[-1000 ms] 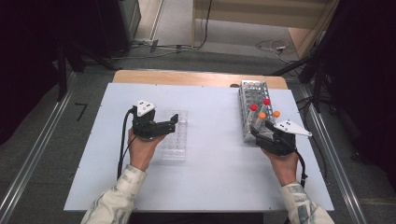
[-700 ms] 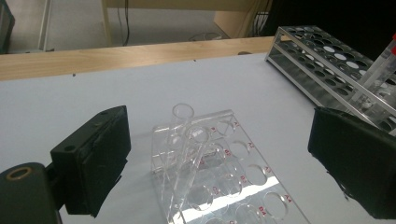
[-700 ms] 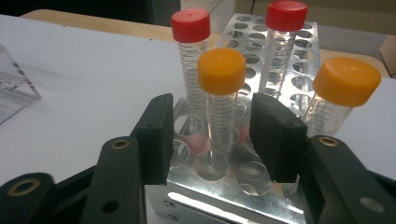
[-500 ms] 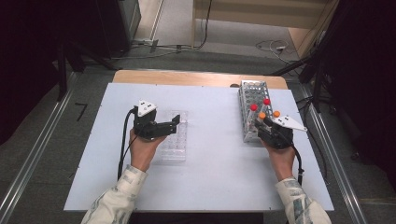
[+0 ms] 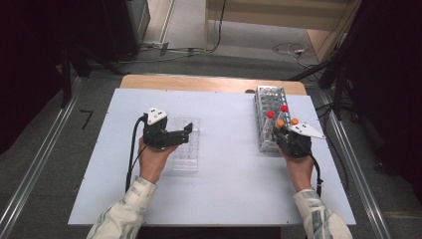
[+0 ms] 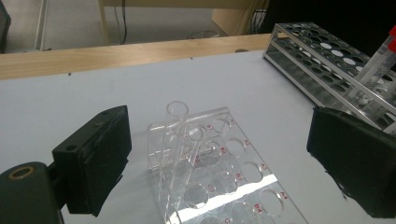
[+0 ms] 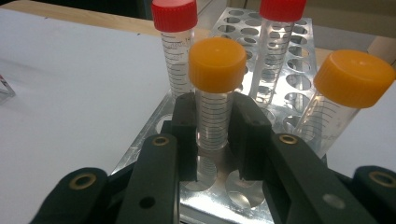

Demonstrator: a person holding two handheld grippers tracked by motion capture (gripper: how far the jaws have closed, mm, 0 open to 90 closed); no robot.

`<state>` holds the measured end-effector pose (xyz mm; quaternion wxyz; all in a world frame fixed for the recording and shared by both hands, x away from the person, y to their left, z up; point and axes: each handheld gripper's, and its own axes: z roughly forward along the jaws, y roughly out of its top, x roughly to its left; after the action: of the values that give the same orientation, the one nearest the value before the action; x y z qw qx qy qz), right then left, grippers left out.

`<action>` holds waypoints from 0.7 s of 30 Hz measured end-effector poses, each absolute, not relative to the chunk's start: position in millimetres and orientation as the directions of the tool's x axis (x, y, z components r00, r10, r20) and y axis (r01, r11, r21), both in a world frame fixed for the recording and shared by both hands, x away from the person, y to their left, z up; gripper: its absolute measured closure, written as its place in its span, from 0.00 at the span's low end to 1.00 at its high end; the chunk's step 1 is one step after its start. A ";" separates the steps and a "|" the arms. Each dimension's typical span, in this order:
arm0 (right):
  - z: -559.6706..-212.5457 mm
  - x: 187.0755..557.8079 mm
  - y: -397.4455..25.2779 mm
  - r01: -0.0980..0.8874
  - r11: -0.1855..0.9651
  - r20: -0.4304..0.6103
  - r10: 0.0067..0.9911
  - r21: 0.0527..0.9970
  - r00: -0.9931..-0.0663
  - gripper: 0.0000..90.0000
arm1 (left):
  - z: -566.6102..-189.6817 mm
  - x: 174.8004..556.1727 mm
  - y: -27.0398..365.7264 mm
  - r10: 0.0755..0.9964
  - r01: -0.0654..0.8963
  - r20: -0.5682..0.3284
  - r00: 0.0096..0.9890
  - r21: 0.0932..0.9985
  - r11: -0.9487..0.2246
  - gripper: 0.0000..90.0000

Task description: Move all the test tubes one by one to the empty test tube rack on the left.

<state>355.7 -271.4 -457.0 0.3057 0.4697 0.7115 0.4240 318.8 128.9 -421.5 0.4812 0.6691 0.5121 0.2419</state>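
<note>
Gripping an orange-capped tube (image 7: pixel 215 93) just below its cap, the right gripper (image 7: pixel 212 130) has its jaws closed against both sides of the tube, which stands in the metal rack (image 5: pixel 268 107) at the table's (image 5: pixel 224 199) right side. Two red-capped tubes (image 7: pixel 176 42) and another orange-capped one stand nearby in this rack. The left gripper (image 6: pixel 219 163), jaws wide apart and empty, hovers over the clear rack (image 6: pixel 224 186), which holds two uncapped tubes (image 6: pixel 187 154).

Evenly lit from overhead on the white table (image 5: pixel 224 174), dim and nearly black toward the surrounding floor. Soft, short shadows only. Bright streak of glare across the clear plastic rack (image 6: pixel 224 193). Sharp on the nearest orange-capped tube (image 7: pixel 215 88), softly blurred at the bottom edge.
</note>
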 end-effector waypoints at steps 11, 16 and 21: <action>-431.1 347.9 -275.4 0.362 0.187 -0.043 0.928 0.913 -0.371 0.79 | -419.1 316.9 127.9 0.914 0.445 -0.174 0.367 0.895 -0.009 0.08; -416.0 341.3 -276.0 0.336 0.183 -0.048 0.927 0.924 -0.372 0.79 | -418.1 316.0 126.2 0.912 0.443 -0.173 0.373 0.896 -0.011 0.08; -404.6 335.1 -275.1 0.324 0.175 -0.040 0.922 0.930 -0.385 0.79 | -416.9 315.0 125.1 0.909 0.442 -0.172 0.379 0.897 -0.014 0.08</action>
<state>335.1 -275.1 -404.6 0.3256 0.4491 0.6939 0.4591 315.0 125.1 -416.9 0.4895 0.6708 0.5034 0.2388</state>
